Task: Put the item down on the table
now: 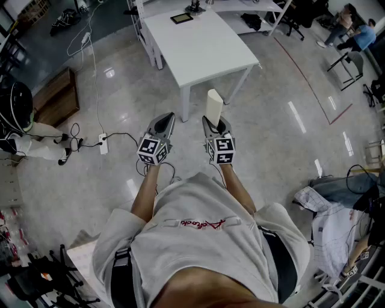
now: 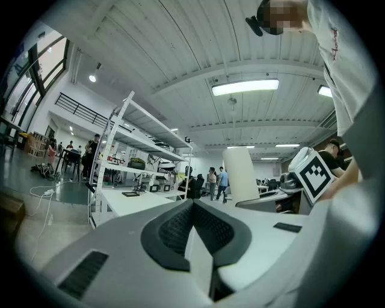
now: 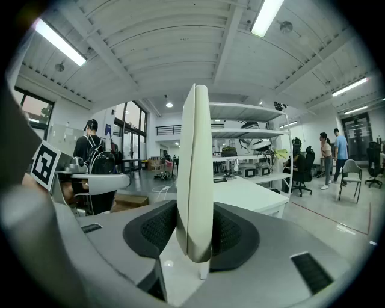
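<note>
Right gripper [image 3: 194, 231] is clamped on the item [image 3: 195, 180]: a thin, flat off-white slab standing upright on edge. Both dark pads [image 3: 153, 231] press its lower end and most of the slab sticks up past the jaw tips. In the head view the same right gripper [image 1: 212, 124] points ahead with the item [image 1: 214, 104] rising from its tips. The item is in the air over the floor, just short of the near edge of the white table [image 1: 198, 45], so it isn't on the tabletop. Left gripper [image 2: 192, 204] has its jaws closed together, pads meeting at the tip with nothing between them. In the head view the left gripper [image 1: 163, 122] sits just beside the right one, about level with it, and the two aren't touching. The left gripper view picks up the item [image 2: 239, 174] off to its right, with the right gripper's marker cube [image 2: 314, 174] behind it. The tabletop is mostly bare, apart from a small dark flat device [image 1: 181, 18] near its far edge. There are white shelves [image 3: 246, 129] behind the table. On the floor left of the table are a brown wooden box [image 1: 57, 96] and a power strip [image 1: 103, 143] with cables.
</note>
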`<state>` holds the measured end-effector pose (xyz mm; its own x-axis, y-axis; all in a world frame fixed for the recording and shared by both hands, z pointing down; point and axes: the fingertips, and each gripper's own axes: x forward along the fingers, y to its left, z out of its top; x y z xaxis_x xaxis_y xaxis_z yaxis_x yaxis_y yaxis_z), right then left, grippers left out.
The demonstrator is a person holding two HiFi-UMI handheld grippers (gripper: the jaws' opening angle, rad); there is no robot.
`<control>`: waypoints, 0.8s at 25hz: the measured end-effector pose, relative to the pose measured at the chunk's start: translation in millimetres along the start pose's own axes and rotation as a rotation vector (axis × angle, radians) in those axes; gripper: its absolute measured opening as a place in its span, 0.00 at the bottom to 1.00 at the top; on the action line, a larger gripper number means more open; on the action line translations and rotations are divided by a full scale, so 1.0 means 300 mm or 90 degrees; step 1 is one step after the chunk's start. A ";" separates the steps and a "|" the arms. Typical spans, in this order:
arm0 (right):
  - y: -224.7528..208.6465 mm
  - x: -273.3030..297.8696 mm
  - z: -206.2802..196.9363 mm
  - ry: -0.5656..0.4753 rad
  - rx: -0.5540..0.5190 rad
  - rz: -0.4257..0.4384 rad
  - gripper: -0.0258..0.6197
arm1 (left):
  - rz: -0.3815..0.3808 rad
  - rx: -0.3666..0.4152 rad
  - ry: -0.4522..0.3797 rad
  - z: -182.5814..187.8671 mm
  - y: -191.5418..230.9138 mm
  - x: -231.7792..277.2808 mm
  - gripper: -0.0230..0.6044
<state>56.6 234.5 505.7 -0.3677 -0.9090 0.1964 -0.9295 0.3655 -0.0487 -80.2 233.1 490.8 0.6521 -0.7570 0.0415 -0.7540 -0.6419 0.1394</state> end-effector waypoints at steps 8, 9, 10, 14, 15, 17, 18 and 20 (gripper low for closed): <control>-0.028 0.001 -0.012 0.000 0.002 0.008 0.31 | -0.006 -0.003 0.001 -0.016 -0.032 0.035 0.07; -0.032 -0.002 -0.011 -0.001 0.005 0.010 0.31 | -0.006 -0.003 0.000 -0.014 -0.037 0.037 0.07; -0.035 -0.004 -0.010 -0.003 0.009 0.014 0.31 | -0.005 -0.003 0.000 -0.012 -0.042 0.039 0.07; -0.044 -0.013 -0.004 -0.005 0.006 0.025 0.31 | 0.002 -0.003 0.004 -0.010 -0.058 0.048 0.07; -0.046 -0.014 -0.004 -0.005 0.003 0.028 0.31 | 0.004 -0.004 0.006 -0.013 -0.060 0.050 0.07; -0.051 -0.018 -0.004 -0.007 0.001 0.034 0.31 | 0.013 -0.009 0.010 -0.023 -0.064 0.053 0.07; -0.055 -0.021 -0.005 -0.008 0.001 0.037 0.31 | 0.017 -0.012 0.011 -0.028 -0.066 0.054 0.07; -0.065 -0.029 -0.013 -0.006 0.001 0.041 0.31 | 0.026 -0.016 0.011 -0.038 -0.073 0.052 0.07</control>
<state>78.2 236.0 508.7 -0.4269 -0.8856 0.1828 -0.9040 0.4228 -0.0628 -52.6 236.8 499.5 0.6225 -0.7800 0.0644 -0.7777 -0.6073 0.1621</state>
